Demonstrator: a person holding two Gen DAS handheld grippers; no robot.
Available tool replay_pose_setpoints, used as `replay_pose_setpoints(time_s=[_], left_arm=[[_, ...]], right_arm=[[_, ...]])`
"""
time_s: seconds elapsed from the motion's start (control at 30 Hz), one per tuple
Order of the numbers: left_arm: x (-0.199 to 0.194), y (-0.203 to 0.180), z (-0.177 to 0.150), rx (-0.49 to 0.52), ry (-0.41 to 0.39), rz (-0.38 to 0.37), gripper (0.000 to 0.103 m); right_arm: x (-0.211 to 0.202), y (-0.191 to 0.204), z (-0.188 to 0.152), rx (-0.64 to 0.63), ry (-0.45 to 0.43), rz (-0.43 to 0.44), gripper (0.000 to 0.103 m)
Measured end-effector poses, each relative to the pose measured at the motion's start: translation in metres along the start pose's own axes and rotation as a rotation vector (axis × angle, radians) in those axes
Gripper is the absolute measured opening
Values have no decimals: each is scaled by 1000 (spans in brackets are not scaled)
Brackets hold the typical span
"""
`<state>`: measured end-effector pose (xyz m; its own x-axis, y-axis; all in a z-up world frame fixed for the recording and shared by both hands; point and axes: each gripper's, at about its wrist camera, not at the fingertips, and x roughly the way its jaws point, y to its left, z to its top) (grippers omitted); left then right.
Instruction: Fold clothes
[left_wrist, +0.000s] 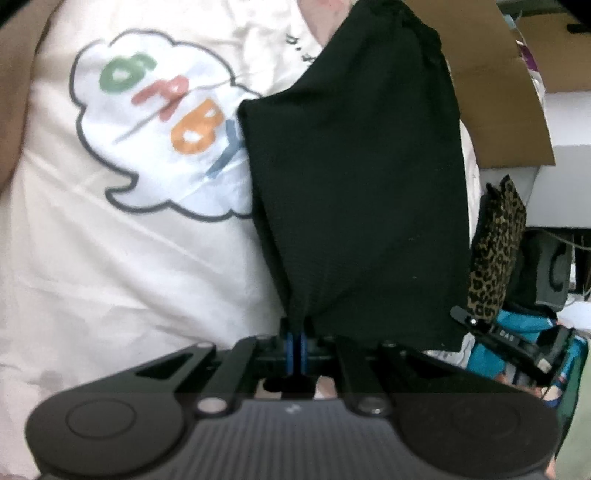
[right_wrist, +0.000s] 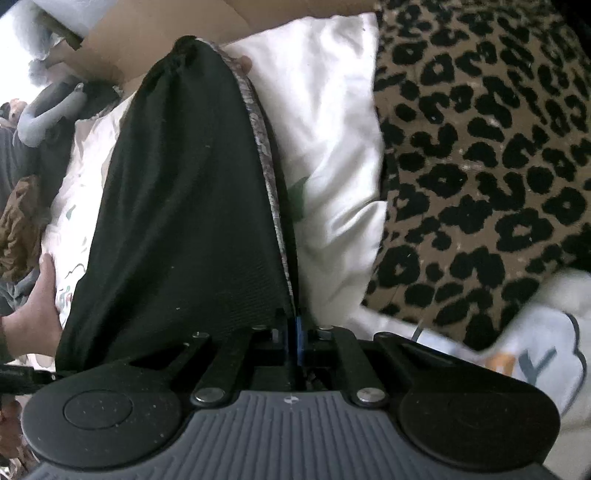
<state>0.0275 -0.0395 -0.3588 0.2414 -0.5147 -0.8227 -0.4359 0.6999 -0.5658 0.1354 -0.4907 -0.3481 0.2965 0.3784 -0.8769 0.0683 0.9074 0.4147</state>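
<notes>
While both corners were pinched, the black cloth (left_wrist: 354, 177) hung lifted above the white tee (left_wrist: 110, 240), draping away from the jaws. Left hand-held gripper (left_wrist: 296, 334) was clamped on one bottom corner; right hand-held gripper (right_wrist: 295, 325) was clamped on the other, along the grey-trimmed edge. Leopard cloth (right_wrist: 480, 166) lay just right of the tee. Step judged: lift-and-spread before a fold. Next move likely calls for even tension, then laying the cloth flat on the tee's side.

Both wrist cameras look steeply down, close over the black cloth (left_wrist: 354, 192) (right_wrist: 184, 206), which both views share.
</notes>
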Motion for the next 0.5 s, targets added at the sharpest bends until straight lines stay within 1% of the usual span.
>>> replay_pose_setpoints(time_s=[0.17, 0.23, 0.37, 0.43, 0.5], left_arm=[[-34, -13, 16, 38, -15, 21, 3], [-47, -15, 13, 52, -20, 29, 3], [-47, -35, 10, 83, -22, 51, 3], [-17, -82, 17, 88, -16, 63, 3], [-58, -45, 28, 102, 2, 82, 3]], right_arm=[[-18, 13, -11, 61, -13, 27, 1], [-23, 16, -16, 74, -23, 46, 1], [-32, 16, -25, 124, -25, 82, 1], [-36, 17, -32, 137, -21, 101, 1], [-39, 20, -40, 131, -12, 107, 1]])
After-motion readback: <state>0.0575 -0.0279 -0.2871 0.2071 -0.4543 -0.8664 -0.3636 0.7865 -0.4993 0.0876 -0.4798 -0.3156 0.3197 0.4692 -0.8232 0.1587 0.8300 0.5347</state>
